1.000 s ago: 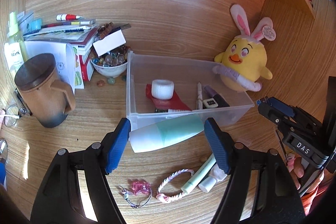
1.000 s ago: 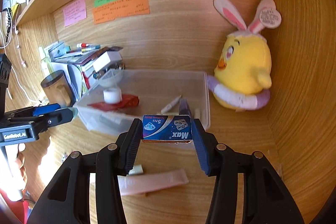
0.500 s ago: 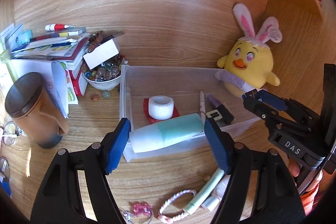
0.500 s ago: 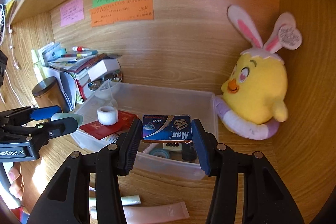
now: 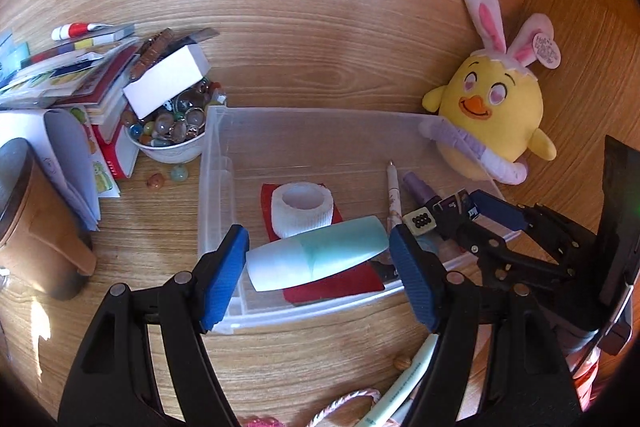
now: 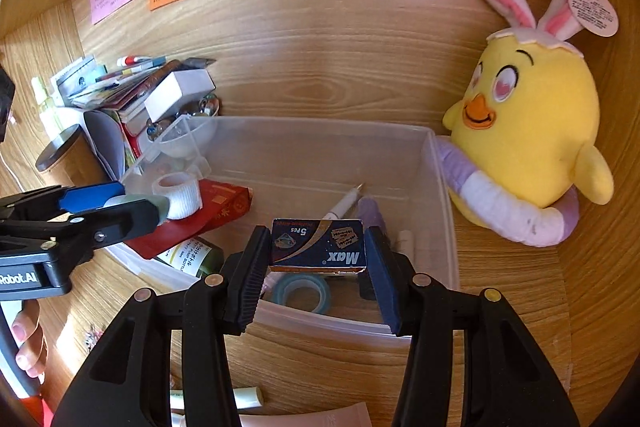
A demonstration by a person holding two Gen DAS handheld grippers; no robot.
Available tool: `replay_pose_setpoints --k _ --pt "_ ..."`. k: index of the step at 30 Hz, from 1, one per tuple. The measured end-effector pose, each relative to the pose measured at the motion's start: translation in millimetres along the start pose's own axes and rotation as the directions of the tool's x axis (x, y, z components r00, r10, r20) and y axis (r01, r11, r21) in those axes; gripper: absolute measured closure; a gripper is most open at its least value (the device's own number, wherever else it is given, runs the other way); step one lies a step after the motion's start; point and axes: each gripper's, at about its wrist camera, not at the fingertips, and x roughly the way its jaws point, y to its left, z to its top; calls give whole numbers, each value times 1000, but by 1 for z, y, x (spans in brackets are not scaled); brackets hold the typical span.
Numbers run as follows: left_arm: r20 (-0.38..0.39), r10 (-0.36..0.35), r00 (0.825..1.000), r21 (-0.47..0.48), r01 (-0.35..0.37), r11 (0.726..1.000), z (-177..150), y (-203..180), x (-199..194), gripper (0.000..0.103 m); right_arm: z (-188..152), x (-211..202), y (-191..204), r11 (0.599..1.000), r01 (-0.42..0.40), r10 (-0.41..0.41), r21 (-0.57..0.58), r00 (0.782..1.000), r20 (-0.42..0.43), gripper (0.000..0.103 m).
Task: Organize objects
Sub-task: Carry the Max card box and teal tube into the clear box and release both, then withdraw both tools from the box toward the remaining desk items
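Observation:
My left gripper (image 5: pixel 318 255) is shut on a white and mint-green tube (image 5: pixel 318 253), held sideways above the front part of a clear plastic bin (image 5: pixel 320 119). My right gripper (image 6: pixel 318 247) is shut on a small dark-blue box (image 6: pixel 318 245) marked Max, over the bin's (image 6: pixel 440 187) front right area. Inside the bin lie a white tape roll (image 5: pixel 302 209) on a red packet (image 5: pixel 360 283), a pen (image 5: pixel 394 195), a purple item (image 5: pixel 420 187), a blue tape ring (image 6: pixel 302 291) and a green bottle (image 6: pixel 196 259). Each gripper shows in the other's view.
A yellow plush chick (image 6: pixel 528 131) with rabbit ears leans at the bin's right. Left of the bin stand a bowl of glass beads (image 5: pixel 172 127), a stack of books (image 5: pixel 72 79) and a brown lidded mug (image 5: pixel 28 219). Tubes and a braided band (image 5: pixel 344 403) lie on the desk in front.
Both grippers have moved forward toward the back wall with their objects, from in front of the bin to over its inside. Neither grip has changed.

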Motion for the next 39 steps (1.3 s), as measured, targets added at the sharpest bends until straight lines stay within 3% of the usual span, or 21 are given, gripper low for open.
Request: replay_pose_setpoints --k 7,13,19,27,33,39 --pt "-16 -2 1000 3 2 1000 0 -1 5 31 -2 6 9 999 22 -22 -38 1000 -5 58" --pt "21 0 1000 21 -1 1000 -3 -5 -10 27 -1 3 11 998 33 -33 -44 999 10 39" --pt "54 -3 999 29 1 1000 -9 -3 -30 20 -1 -4 11 999 34 -34 -39 999 16 36" --pt "109 45 993 58 -51 997 -27 5 -62 9 -6 -28 11 997 63 -62 -40 997 39 20" --pt "80 50 996 50 -54 997 -48 19 -71 8 -23 -50 10 998 63 -62 -32 997 42 18" --pt "25 74 997 26 -75 997 -73 35 -67 8 -54 -56 16 997 74 -74 -35 997 -8 16"
